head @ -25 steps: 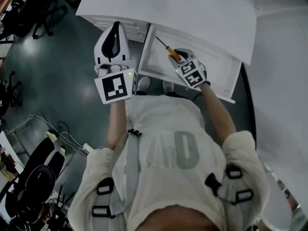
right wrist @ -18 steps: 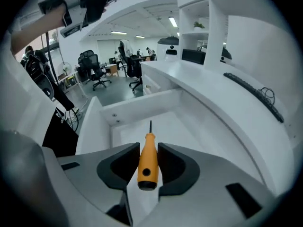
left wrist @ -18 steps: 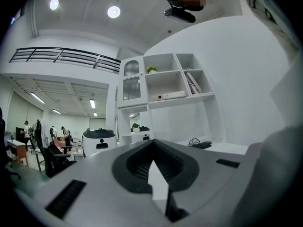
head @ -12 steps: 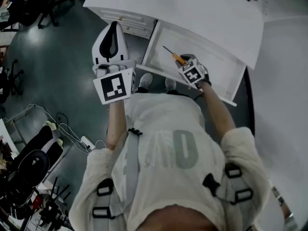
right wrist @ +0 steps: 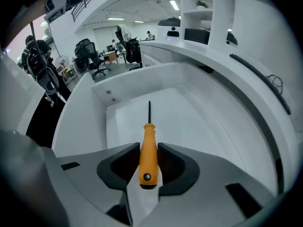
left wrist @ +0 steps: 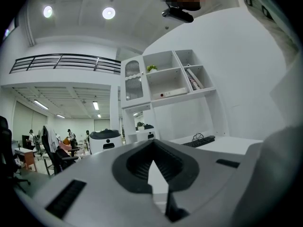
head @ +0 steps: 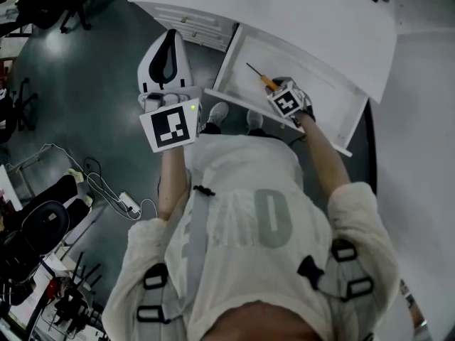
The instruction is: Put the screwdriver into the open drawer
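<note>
- White open drawer (right wrist: 189,117) lies ahead of the right gripper (right wrist: 148,144), which clamps the orange screwdriver (right wrist: 147,160), shaft pointing forward.
- Left gripper (left wrist: 152,150) is closed and empty; the head view largely hides the handle.

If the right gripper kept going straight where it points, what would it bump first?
Probably the bare floor of the open white drawer; the right gripper points down into it, and the dark tip of its orange-handled screwdriver would likely touch first.
</note>
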`<state>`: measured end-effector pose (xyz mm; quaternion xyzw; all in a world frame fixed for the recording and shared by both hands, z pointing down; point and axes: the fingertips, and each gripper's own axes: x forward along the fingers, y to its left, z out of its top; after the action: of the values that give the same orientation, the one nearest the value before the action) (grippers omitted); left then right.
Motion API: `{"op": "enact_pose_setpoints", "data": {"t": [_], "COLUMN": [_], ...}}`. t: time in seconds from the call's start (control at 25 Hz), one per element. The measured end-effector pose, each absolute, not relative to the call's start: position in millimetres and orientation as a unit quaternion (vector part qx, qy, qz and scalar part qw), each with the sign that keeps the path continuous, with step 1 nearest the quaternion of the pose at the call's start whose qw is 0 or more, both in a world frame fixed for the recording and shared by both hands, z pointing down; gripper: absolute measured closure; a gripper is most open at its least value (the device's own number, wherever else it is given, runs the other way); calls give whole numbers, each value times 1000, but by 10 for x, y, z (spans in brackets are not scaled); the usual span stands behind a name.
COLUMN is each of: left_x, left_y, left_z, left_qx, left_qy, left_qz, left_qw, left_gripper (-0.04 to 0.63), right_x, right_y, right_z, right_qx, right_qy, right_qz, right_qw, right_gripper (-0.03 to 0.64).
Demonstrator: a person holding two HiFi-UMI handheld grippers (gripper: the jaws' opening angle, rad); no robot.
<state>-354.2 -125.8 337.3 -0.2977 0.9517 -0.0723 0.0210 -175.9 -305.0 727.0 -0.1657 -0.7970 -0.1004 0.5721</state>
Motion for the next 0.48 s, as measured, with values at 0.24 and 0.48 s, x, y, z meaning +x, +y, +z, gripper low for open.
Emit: {"op": "enact_pose_setpoints", "data": {"t": [0.24,0.48], "left_x": [-3567,-3540], "left_y": [-1178,-1164], "left_z": [3353,3385], "left_qx": [-288,-284], "left_qy": [954,955], "left_qz": [-77,-81], "left_qw": [18,14], "left_gripper": [591,591], "right_x": [-1735,-1694], "right_y": [-3069,-3073], "right_z": [7339,7420], "right_qx": [-161,-163], "right_qy": [-788,-779], "right_qz": [-102,-95], "right_qw": [586,598], "right_gripper": [503,503]}}
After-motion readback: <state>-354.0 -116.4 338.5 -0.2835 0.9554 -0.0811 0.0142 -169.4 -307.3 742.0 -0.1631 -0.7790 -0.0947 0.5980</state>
